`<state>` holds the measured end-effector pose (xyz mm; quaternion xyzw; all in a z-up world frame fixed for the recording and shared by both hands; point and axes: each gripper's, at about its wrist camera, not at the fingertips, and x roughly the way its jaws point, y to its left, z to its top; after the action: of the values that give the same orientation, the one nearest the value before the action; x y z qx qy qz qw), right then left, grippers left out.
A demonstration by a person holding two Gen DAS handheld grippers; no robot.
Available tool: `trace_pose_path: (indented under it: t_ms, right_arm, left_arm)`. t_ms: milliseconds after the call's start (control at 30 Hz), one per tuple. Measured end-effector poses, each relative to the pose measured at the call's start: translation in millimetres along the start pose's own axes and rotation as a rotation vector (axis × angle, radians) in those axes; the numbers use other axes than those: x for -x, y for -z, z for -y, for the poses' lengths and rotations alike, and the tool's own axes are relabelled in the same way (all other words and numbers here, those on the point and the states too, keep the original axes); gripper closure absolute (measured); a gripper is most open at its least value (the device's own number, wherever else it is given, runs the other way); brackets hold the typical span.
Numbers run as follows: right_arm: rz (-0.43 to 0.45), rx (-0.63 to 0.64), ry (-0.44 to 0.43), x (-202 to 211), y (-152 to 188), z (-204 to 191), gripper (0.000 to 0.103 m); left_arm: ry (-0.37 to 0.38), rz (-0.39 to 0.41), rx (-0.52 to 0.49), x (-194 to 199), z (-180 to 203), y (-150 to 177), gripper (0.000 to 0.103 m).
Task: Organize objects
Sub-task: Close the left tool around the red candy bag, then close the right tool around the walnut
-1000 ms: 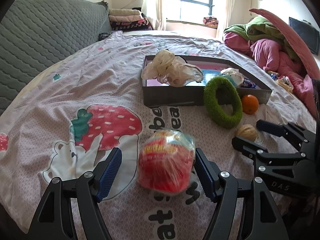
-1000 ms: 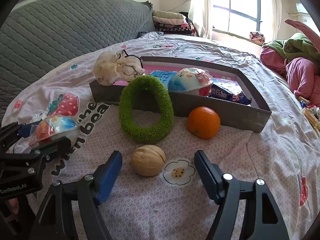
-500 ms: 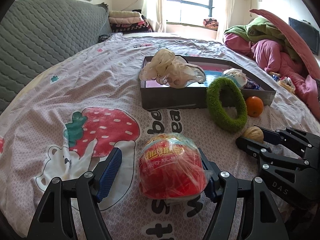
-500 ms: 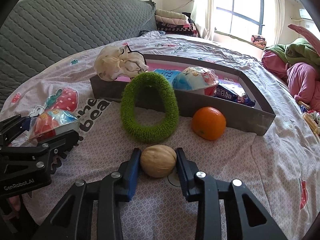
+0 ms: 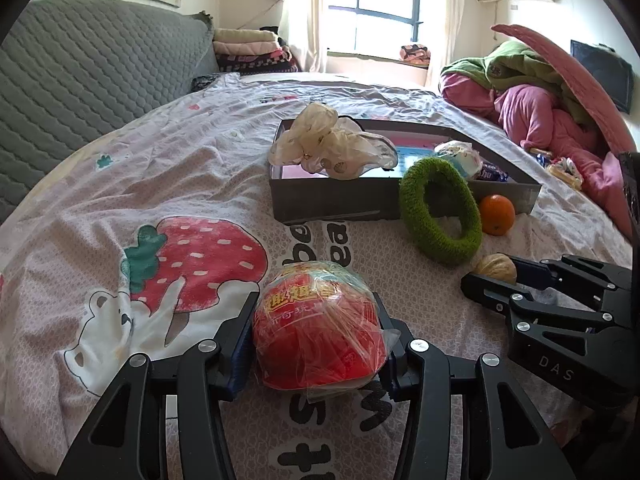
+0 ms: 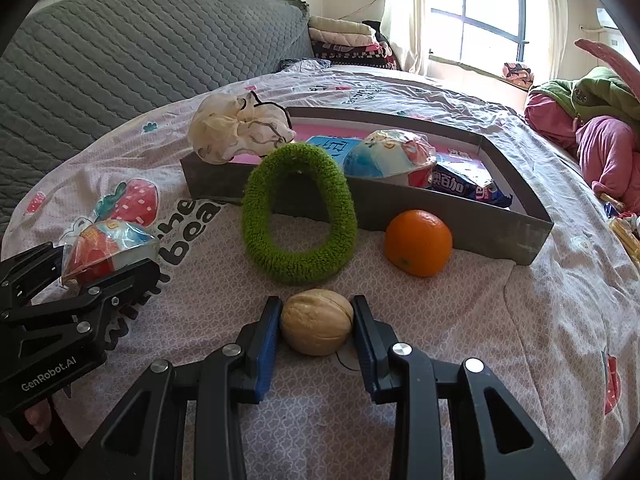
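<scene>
A pink strawberry-print bedsheet [image 5: 168,184] fills both views, with a grey quilted headboard [image 6: 132,60] upper left and a bright window [image 5: 384,4] at top. Low centre, the right gripper [image 6: 317,322] pinches a walnut [image 6: 317,321] on the sheet. The left gripper [image 5: 316,344] is closing, its pads against a red wrapped cup [image 5: 320,328], below the grey tray [image 5: 332,200].

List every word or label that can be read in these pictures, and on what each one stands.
"GenRobot.AI": left gripper body.
"DAS": right gripper body.
"bea": bedsheet, other letters cut off.
Red wrapped snack: yellow Chinese characters, unclear.
Blue packet in grey box: Chinese characters, unclear.
</scene>
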<state>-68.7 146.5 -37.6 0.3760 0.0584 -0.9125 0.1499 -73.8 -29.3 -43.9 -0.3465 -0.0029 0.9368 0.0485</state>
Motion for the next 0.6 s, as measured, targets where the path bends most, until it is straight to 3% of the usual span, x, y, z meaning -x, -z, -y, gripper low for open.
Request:
trace_pose_path:
  t_ms: [600]
  right_arm:
    - [0.096,-0.037,-0.037,40,-14,10,0.068]
  left_arm:
    - [-0.025,0.084,-0.003,41,12,-28,0.052]
